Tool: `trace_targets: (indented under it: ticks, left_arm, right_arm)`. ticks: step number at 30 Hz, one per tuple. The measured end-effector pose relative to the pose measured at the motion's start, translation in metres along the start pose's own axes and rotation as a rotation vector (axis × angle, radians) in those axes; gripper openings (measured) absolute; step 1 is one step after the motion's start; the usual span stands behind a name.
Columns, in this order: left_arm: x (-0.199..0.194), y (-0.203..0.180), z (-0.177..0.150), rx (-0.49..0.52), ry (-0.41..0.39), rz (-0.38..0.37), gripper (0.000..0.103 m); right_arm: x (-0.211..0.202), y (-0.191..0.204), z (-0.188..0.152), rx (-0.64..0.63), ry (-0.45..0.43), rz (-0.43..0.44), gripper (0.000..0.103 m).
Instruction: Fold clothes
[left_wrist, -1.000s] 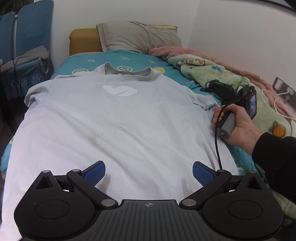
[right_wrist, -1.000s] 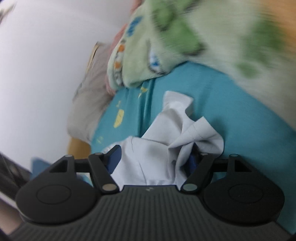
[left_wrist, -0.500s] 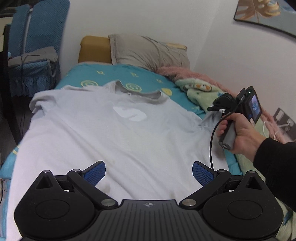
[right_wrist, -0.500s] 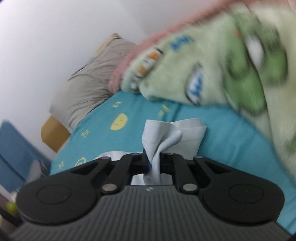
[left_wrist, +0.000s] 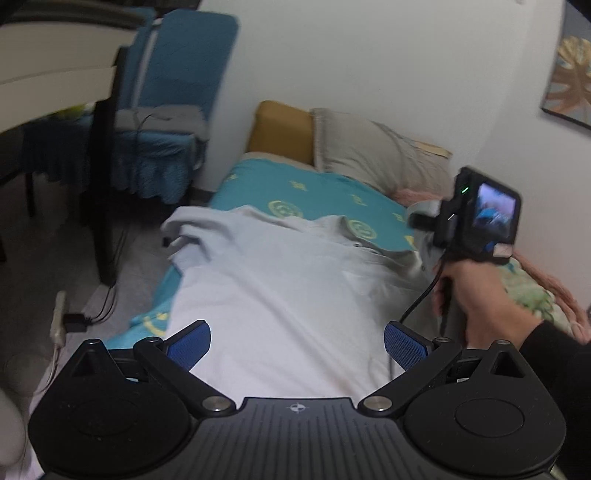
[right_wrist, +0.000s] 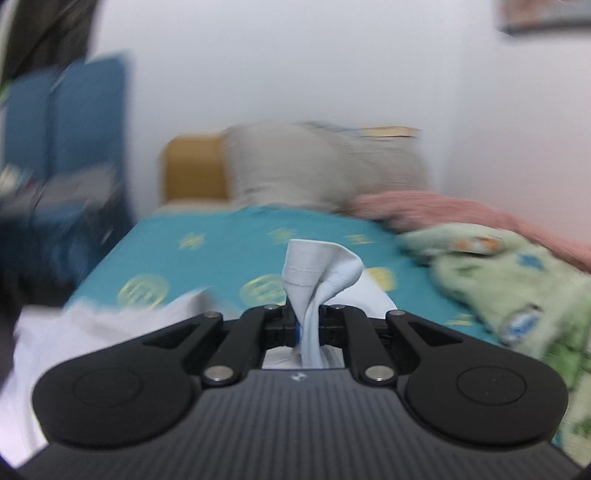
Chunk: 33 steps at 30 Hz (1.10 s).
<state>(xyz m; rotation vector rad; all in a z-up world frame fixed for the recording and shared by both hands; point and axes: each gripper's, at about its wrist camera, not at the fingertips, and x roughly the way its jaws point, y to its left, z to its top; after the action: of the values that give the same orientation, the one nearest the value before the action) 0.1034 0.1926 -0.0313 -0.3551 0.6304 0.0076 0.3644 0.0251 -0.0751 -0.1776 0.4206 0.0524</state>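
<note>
On the teal bedsheet (left_wrist: 314, 192): one pale T-shirt (left_wrist: 280, 295), spread flat lengthwise. Item, left: my left gripper (left_wrist: 297, 341), jaws spread wide, nothing between them, above the shirt's near end. Item, right: my right gripper (right_wrist: 309, 326), pressed together on the shirt's sleeve (right_wrist: 319, 273), bunched and lifted off the bed.

Pale grey-white T-shirt (left_wrist: 295, 295), short-sleeved, lies front up along the bed (left_wrist: 314, 192), collar toward the pillow end. Body mostly flat, light creases. One sleeve (left_wrist: 192, 229) bunched at the bed's left edge. Opposite sleeve (right_wrist: 317, 273) lifted off the sheet, twisted into a narrow gather, stitched hem cuff flaring above the pinch point; cloth below it pulled up in a ridge near the collar. Lower hem out of view.
</note>
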Motion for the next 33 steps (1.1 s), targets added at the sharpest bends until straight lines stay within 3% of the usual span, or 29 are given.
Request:
trace_targets:
  ticks: [4, 9, 11, 12, 13, 19, 25, 29, 33]
  left_arm:
    - [0.016, 0.022, 0.002, -0.054, 0.035, 0.025, 0.101]
    - [0.042, 0.037, 0.001, -0.094, 0.093, 0.057, 0.101]
    - [0.049, 0.037, 0.0, -0.095, 0.11, 0.051, 0.101]
    - [0.051, 0.035, -0.001, -0.087, 0.115, 0.049, 0.101]
    - [0.052, 0.032, -0.002, -0.075, 0.117, 0.048, 0.101]
    - [0.044, 0.012, -0.009, 0.007, 0.089, 0.06, 0.101]
    - [0.026, -0.01, -0.022, 0.095, 0.089, 0.074, 0.101]
    - [0.011, -0.037, -0.036, 0.177, 0.102, 0.037, 0.101]
    - [-0.002, -0.068, -0.059, 0.239, 0.15, -0.04, 0.1]
  right_arm:
    - [0.031, 0.053, -0.026, -0.074, 0.075, 0.042, 0.009]
    - [0.045, 0.062, -0.038, -0.06, 0.143, 0.073, 0.013]
    - [0.045, 0.057, -0.037, -0.04, 0.174, 0.097, 0.044]
    - [0.039, 0.055, -0.037, -0.033, 0.168, 0.107, 0.067]
    - [0.029, 0.049, -0.035, -0.016, 0.152, 0.126, 0.081]
    - [-0.062, -0.004, -0.022, 0.149, 0.125, 0.239, 0.082]
    - [-0.193, -0.071, -0.038, 0.233, 0.149, 0.227, 0.082]
    - [-0.267, -0.112, -0.064, 0.328, 0.185, 0.2, 0.082]
    - [-0.31, -0.142, -0.09, 0.416, 0.164, 0.209, 0.082]
